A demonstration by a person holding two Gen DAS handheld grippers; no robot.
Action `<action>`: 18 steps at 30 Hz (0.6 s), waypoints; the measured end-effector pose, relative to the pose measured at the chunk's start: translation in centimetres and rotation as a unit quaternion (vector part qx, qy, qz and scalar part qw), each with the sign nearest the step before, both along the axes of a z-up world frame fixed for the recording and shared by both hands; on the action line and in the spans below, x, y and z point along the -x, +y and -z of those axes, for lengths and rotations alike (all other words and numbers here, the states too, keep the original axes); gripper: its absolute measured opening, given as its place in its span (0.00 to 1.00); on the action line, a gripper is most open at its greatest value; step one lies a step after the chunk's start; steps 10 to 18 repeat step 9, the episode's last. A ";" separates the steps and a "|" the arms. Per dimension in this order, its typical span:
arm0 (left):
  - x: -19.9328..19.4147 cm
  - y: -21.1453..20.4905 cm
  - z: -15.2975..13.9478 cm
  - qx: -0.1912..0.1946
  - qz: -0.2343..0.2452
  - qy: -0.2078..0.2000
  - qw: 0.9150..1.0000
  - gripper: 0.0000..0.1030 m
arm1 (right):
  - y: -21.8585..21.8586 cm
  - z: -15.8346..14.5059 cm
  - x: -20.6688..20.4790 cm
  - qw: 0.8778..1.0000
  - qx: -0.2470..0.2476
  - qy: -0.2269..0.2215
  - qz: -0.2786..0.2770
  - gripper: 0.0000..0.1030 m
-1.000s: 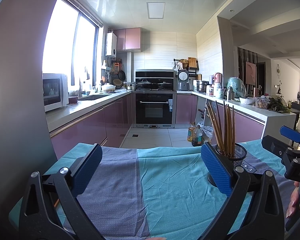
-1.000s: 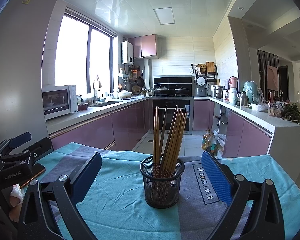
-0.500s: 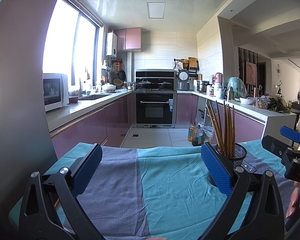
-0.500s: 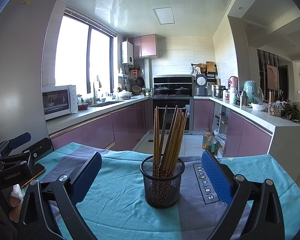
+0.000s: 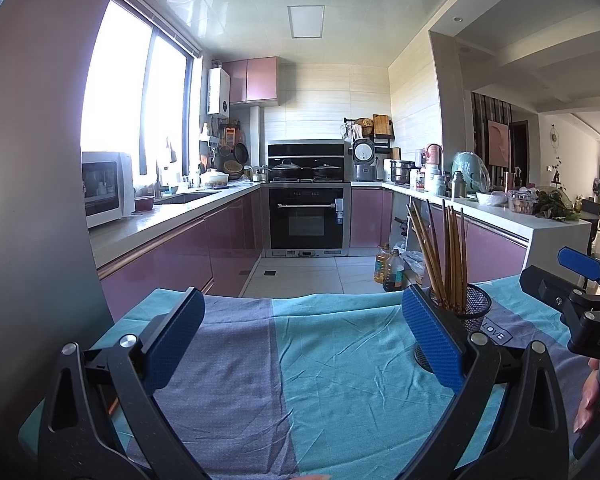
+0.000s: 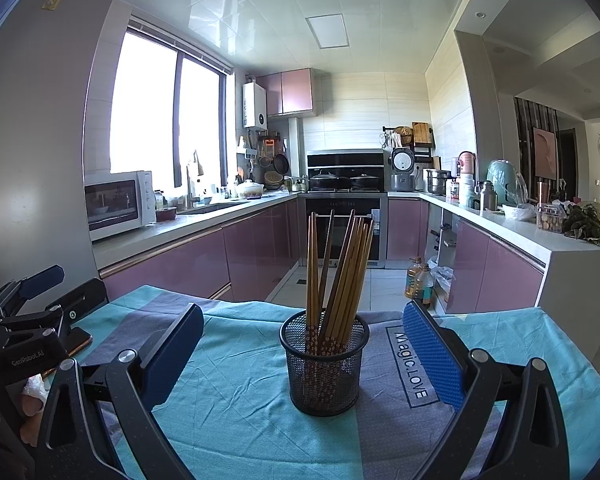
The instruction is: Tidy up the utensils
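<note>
Right wrist view: both the right gripper (image 6: 302, 356) and left gripper (image 5: 300, 338) are being held spread wide and empty; the mesh holder (image 6: 324, 364) could be tipped, spilling its chopsticks (image 6: 336, 272).

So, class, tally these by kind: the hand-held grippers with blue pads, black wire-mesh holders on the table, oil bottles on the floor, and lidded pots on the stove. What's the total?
Blue-padded two-finger grippers: 2, left gripper and right gripper
Black wire-mesh holder, holding wooden chopsticks: 1
Amber oil bottles on the floor: 2
Dark lidded pots on the stove: 2
Total: 7
</note>
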State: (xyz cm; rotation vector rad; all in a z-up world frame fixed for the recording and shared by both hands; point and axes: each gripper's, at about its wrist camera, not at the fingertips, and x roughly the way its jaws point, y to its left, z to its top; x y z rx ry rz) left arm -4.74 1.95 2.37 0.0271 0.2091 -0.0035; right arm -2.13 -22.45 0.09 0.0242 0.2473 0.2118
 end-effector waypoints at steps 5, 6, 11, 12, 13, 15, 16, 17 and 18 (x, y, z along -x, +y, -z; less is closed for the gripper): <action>-0.8 0.0 0.3 0.005 0.012 0.025 1.000 0.95 | -0.8 0.7 -0.6 1.000 0.000 0.014 0.006 0.94; -1.2 0.0 0.6 0.005 0.008 0.036 0.999 0.95 | -1.2 1.0 -0.9 1.000 0.002 0.021 0.012 0.94; -3.0 0.6 1.8 0.006 0.005 0.074 0.997 0.95 | -2.9 2.6 -2.5 0.997 0.018 0.062 0.041 0.94; -3.0 0.6 1.8 0.006 0.005 0.074 0.997 0.95 | -2.9 2.6 -2.5 0.997 0.018 0.062 0.041 0.94; -3.0 0.6 1.8 0.006 0.005 0.074 0.997 0.95 | -2.9 2.6 -2.5 0.997 0.018 0.062 0.041 0.94; -3.0 0.6 1.8 0.006 0.005 0.074 0.997 0.95 | -2.9 2.6 -2.5 0.997 0.018 0.062 0.041 0.94; -3.0 0.6 1.8 0.006 0.005 0.074 0.997 0.95 | -2.9 2.6 -2.5 0.997 0.018 0.062 0.041 0.94; -3.0 0.6 1.8 0.006 0.005 0.074 0.997 0.95 | -2.9 2.6 -2.5 0.997 0.018 0.062 0.041 0.94; -3.0 0.6 1.8 0.006 0.005 0.074 0.997 0.95 | -2.9 2.6 -2.5 0.997 0.018 0.062 0.041 0.94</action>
